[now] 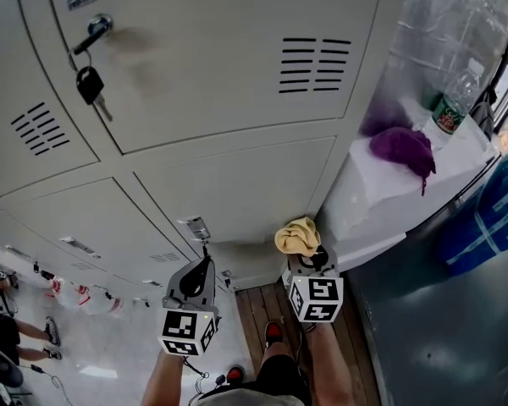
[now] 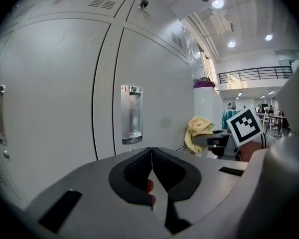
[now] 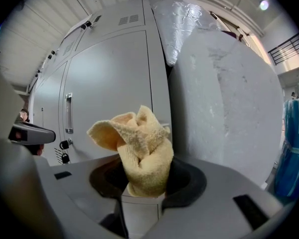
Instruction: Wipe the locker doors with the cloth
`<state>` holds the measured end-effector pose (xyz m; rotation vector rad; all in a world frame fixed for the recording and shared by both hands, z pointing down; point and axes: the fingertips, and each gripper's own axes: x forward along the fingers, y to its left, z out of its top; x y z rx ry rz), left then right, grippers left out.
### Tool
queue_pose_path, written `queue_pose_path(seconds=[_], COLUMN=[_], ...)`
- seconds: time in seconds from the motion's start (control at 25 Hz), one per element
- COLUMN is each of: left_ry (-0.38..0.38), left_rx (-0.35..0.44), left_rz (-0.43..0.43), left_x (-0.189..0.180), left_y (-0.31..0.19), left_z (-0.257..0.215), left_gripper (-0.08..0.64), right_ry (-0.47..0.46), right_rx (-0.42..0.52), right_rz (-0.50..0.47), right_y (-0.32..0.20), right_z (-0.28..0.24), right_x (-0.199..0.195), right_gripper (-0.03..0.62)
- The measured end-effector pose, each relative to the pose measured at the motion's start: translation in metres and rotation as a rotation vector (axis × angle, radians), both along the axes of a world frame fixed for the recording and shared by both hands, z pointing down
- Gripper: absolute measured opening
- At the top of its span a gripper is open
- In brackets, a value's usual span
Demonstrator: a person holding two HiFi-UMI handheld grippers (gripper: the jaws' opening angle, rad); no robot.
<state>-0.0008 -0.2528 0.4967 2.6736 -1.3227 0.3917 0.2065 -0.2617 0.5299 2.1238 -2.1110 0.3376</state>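
Note:
A bunched yellow cloth sticks up out of my right gripper, whose jaws are shut on it. It hangs a little in front of the lower grey locker door, apart from it. My left gripper is beside it to the left, shut with nothing between its jaws, pointing at a lower locker door with a metal recessed handle. The upper locker door carries a key hanging from its lock.
A white block stands right of the lockers with a purple cloth and a plastic bottle on top. A blue bundle lies at the far right. Wooden floorboards and the person's red shoes are below.

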Motion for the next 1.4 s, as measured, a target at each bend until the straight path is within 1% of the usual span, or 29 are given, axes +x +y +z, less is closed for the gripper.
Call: queue_pose_path(seconds=[0.08, 0.16, 0.4, 0.56, 0.84, 1.16, 1.4], left_ry=[0.004, 0.012, 0.033, 0.046, 0.062, 0.064, 0.049], left_rx=[0.007, 0.019, 0.062, 0.089, 0.125, 0.146, 0.138], left_rz=[0.005, 0.012, 0.026, 0.038, 0.033, -0.001, -0.049], left_x=[0.013, 0.011, -0.013, -0.03, -0.069, -0.119, -0.159], left_y=[0.007, 0.014, 0.042, 0.067, 0.108, 0.159, 0.195], left_z=[-0.003, -0.008, -0.025, -0.035, -0.047, -0.05, -0.04], left_gripper=[0.023, 0.023, 0.023, 0.023, 0.023, 0.023, 0.023], right_ry=[0.002, 0.009, 0.047, 0.05, 0.083, 0.067, 0.044], right_rx=[0.017, 0.035, 0.081, 0.123, 0.184, 0.187, 0.165], right_rz=[-0.001, -0.002, 0.009, 0.008, -0.017, -0.063, -0.095], right_y=[0.012, 0.025, 0.071, 0.104, 0.158, 0.21, 0.242], right_z=[-0.009, -0.019, -0.045, -0.063, -0.088, -0.082, -0.065], right_x=[0.011, 0.007, -0.021, -0.04, -0.088, -0.142, -0.175], right_gripper=[0.181, 0.181, 0.181, 0.181, 0.181, 0.183, 0.183])
